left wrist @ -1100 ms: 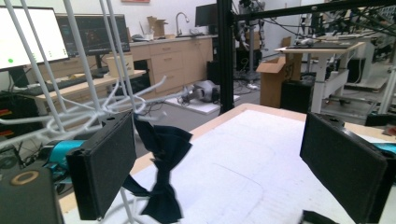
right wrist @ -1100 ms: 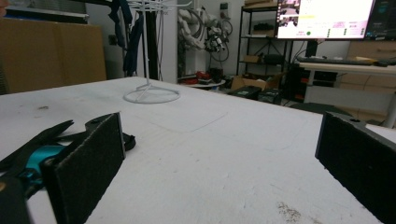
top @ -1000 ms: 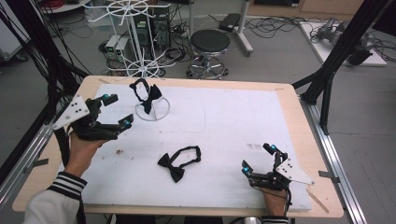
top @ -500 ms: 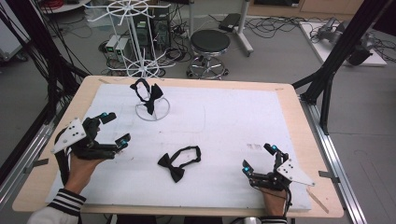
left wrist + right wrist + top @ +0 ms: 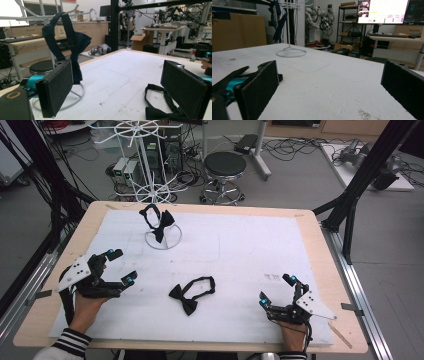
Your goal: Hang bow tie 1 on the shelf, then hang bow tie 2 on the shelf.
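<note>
A black bow tie (image 5: 192, 295) lies flat on the white mat, front centre. A second bow tie (image 5: 159, 222) hangs on a small white wire stand (image 5: 163, 241) at the back left. My left gripper (image 5: 122, 266) is open at the front left, empty, aimed toward the stand. Between its jaws the left gripper view shows the hung bow tie (image 5: 72, 42) at left and the lying bow tie (image 5: 160, 110) low at right. My right gripper (image 5: 276, 290) is open at the front right, holding nothing. The right gripper view has the stand (image 5: 290, 52) far off at left.
The white mat (image 5: 250, 245) covers most of the wooden table (image 5: 320, 245). On the floor behind the table are a tall white wire rack (image 5: 145, 160) and a round stool (image 5: 225, 167). Black frame posts (image 5: 350, 195) rise at the right edge.
My left gripper has drawn back from the stand toward the table's front-left, still open. The right gripper and both bow ties have stayed put.
</note>
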